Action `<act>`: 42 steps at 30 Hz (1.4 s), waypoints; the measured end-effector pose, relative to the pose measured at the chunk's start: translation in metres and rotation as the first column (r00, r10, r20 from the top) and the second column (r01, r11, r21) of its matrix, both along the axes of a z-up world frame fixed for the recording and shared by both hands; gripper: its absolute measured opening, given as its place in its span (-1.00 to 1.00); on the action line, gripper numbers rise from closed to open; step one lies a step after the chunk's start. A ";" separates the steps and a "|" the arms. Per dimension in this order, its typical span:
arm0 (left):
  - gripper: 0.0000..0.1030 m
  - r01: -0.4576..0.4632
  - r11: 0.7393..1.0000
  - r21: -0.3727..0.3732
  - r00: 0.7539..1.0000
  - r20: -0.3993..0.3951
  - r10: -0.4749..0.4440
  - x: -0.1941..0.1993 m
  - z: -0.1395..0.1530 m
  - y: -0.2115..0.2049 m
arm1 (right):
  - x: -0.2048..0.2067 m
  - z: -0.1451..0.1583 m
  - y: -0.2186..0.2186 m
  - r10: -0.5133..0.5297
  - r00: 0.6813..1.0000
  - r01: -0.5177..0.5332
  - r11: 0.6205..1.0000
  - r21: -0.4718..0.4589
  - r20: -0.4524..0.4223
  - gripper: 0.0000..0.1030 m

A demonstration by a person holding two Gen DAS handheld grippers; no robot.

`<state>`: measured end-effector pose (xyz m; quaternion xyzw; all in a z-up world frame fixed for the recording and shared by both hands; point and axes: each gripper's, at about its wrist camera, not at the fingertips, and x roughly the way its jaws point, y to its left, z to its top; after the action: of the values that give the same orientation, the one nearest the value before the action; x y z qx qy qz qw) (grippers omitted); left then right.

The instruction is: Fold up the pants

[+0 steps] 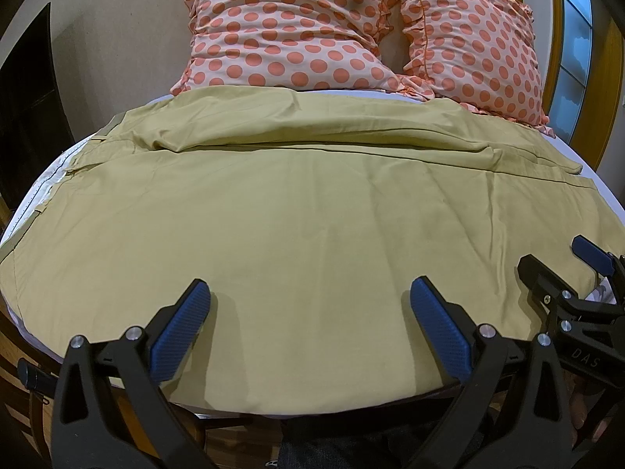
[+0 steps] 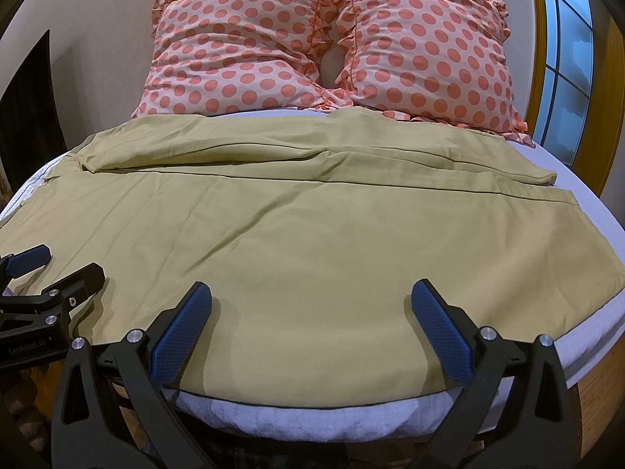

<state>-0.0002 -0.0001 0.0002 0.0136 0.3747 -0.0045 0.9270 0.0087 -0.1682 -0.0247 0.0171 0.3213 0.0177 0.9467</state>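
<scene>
Khaki pants (image 1: pixel 297 211) lie spread flat across the bed, waistband at the left, leg hems at the right; they also fill the right wrist view (image 2: pixel 312 226). The far leg is rumpled, the near leg lies smooth. My left gripper (image 1: pixel 308 312) is open and empty, hovering over the near edge of the pants. My right gripper (image 2: pixel 310 312) is open and empty over the same edge, further right. It shows in the left wrist view (image 1: pixel 562 262) at the right edge. The left gripper shows in the right wrist view (image 2: pixel 58 264) at the left edge.
Two polka-dot pillows (image 2: pixel 254 51) (image 2: pixel 425 54) lean against the wall at the head of the bed. The white mattress (image 2: pixel 312 414) edge runs just below the pants. A window (image 2: pixel 562 62) stands at the right, a dark doorway (image 1: pixel 27 97) at the left.
</scene>
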 end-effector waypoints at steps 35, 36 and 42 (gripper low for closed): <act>0.97 0.000 1.000 0.001 1.000 0.003 0.000 0.000 0.000 0.000 | -0.001 -0.001 -0.001 0.000 1.000 0.000 1.000 0.000 0.012 0.97; 0.97 0.000 1.000 0.001 1.000 0.003 0.000 0.000 0.000 0.000 | -0.001 -0.001 -0.001 -0.001 1.000 0.001 1.000 0.000 0.012 0.97; 0.97 0.000 1.000 0.001 1.000 0.004 0.000 0.000 0.000 0.000 | -0.006 -0.004 -0.001 0.000 1.000 0.000 1.000 0.002 0.021 0.97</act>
<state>-0.0004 -0.0001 0.0003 0.0142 0.3728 -0.0043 0.9278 0.0029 -0.1693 -0.0287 0.0177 0.3116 0.0180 0.9499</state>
